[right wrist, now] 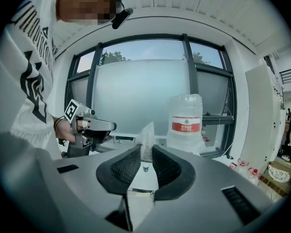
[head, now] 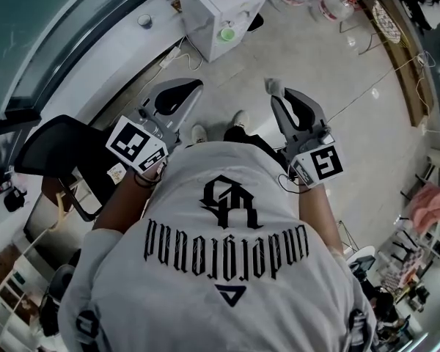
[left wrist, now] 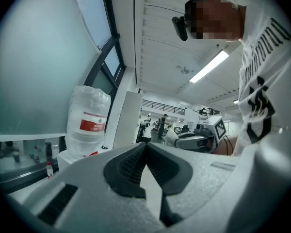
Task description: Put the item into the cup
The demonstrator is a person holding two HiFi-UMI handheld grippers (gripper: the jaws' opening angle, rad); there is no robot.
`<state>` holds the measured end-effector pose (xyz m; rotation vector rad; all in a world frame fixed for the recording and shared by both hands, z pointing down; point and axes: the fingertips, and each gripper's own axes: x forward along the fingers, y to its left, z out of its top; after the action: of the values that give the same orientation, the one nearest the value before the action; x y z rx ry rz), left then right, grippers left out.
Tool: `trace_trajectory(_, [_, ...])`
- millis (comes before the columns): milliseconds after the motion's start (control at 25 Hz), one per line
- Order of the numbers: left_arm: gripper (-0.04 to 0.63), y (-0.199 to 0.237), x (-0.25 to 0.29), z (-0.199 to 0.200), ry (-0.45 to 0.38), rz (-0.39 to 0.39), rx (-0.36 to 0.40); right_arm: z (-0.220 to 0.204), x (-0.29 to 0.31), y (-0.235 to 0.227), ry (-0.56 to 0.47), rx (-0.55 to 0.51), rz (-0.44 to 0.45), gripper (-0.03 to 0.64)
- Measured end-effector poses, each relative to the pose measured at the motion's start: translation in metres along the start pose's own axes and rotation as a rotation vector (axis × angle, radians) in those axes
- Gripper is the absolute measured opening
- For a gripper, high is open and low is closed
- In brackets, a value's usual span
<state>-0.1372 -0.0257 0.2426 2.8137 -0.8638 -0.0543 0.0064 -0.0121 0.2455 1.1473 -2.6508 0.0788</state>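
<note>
Between the dark pads of my right gripper (right wrist: pixel 146 152), at the middle of its view, sits a thin, crinkly, see-through packet (right wrist: pixel 146 137). The pads squeeze it from both sides, so it is held. My left gripper (left wrist: pixel 145 147) is clenched with nothing in it, and its tips touch. Both grippers hang over the pale floor (head: pixel 330 42), apart from each other. At the top of the head view stands a white box (head: pixel 238 2) with a small green cup (head: pixel 226 33) on its edge, well apart from the packet. A big water jug (right wrist: pixel 185 110) has a red label (right wrist: pixel 185 125). Its white writing is too small to read. The white shirt (head: pixel 227 284) says "underground" in black letters, upside down.
</note>
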Motion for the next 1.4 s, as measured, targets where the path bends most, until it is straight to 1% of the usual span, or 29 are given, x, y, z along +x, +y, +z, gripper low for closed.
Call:
trace_trajectory(160, [0.014, 0.003, 0.013, 0.001, 0.009, 0.022, -0.005, -0.001, 0.005, -0.016, -0.008, 0.015, 0.022, 0.08])
trace_trajectory(280, [0.014, 0.004, 0.029, 0.002, 0.023, 0.041, 0.01, -0.002, 0.011, -0.034, -0.015, 0.02, 0.053, 0.08])
trace_trajectory(440, [0.014, 0.011, 0.051, 0.001, 0.024, 0.099, -0.008, -0.006, 0.014, -0.062, -0.014, 0.018, 0.098, 0.08])
trace_trajectory(560, [0.014, 0.013, 0.073, 0.0, 0.021, 0.129, -0.025, -0.009, 0.014, -0.089, -0.016, 0.023, 0.125, 0.08])
trace_trajectory(680, [0.014, 0.012, 0.098, 0.001, 0.027, 0.164, -0.018, -0.012, 0.01, -0.116, -0.022, 0.028, 0.155, 0.08])
trace_trajectory(800, [0.014, 0.015, 0.115, 0.005, 0.029, 0.224, -0.009, -0.017, 0.009, -0.14, -0.021, 0.049, 0.178, 0.08])
trace_trajectory(960, [0.014, 0.017, 0.131, 0.005, 0.044, 0.27, -0.001, -0.023, 0.016, -0.16, -0.017, 0.087, 0.218, 0.08])
trace_trajectory(1080, [0.014, 0.021, 0.141, -0.001, 0.058, 0.274, -0.005, -0.028, 0.024, -0.168, -0.01, 0.099, 0.232, 0.08])
trace_trajectory(1240, [0.014, 0.035, 0.155, -0.01, 0.06, 0.253, -0.04, -0.034, 0.042, -0.176, 0.007, 0.106, 0.235, 0.08])
trace_trajectory(1400, [0.014, 0.049, 0.162, -0.013, 0.069, 0.238, -0.034, -0.038, 0.057, -0.176, 0.029, 0.119, 0.231, 0.08])
